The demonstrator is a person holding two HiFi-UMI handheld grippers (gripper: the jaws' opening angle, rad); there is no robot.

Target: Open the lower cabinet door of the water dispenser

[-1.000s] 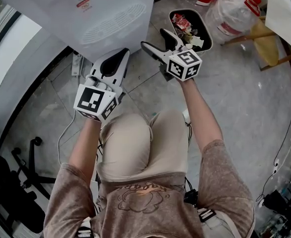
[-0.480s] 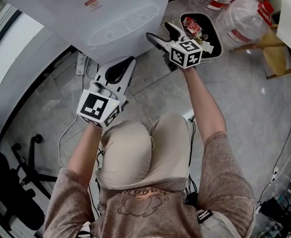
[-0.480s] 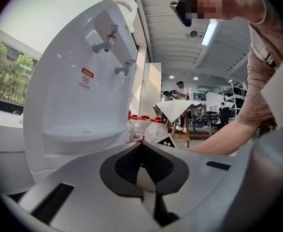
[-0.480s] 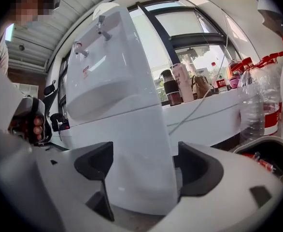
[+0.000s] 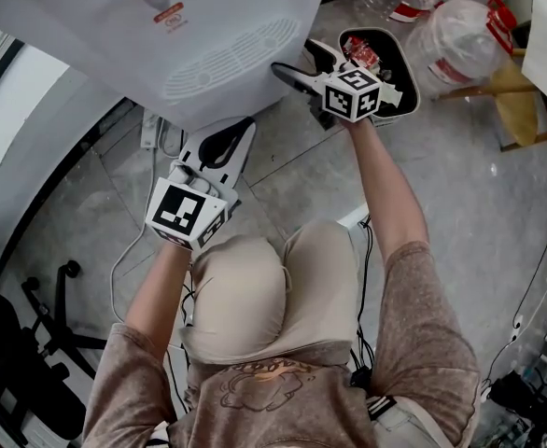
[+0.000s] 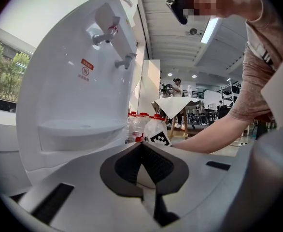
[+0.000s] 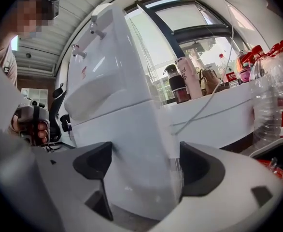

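Note:
The white water dispenser (image 5: 87, 26) fills the top of the head view, with its drip grille (image 5: 222, 49) facing down the frame. My right gripper (image 5: 297, 61) is open at the dispenser's right lower corner. In the right gripper view the lower cabinet door (image 7: 132, 139) stands between the spread jaws of my right gripper (image 7: 146, 170), its right edge close to the right pad (image 7: 199, 170). My left gripper (image 5: 244, 127) hangs below the dispenser, shut and holding nothing. The left gripper view shows the left gripper (image 6: 144, 170) with its pads together and the dispenser (image 6: 78, 81) with its taps to the left.
A black bin (image 5: 406, 87) of litter stands right of the dispenser, with large plastic bottles (image 5: 460, 31) and a wooden stool (image 5: 516, 82) beyond it. A power strip (image 5: 147, 129) and its cable lie on the tiled floor at left. A chair base (image 5: 40, 297) is at lower left.
My right gripper has moved up and left to the dispenser's lower corner, still open. The left gripper has shifted slightly right and stays shut.

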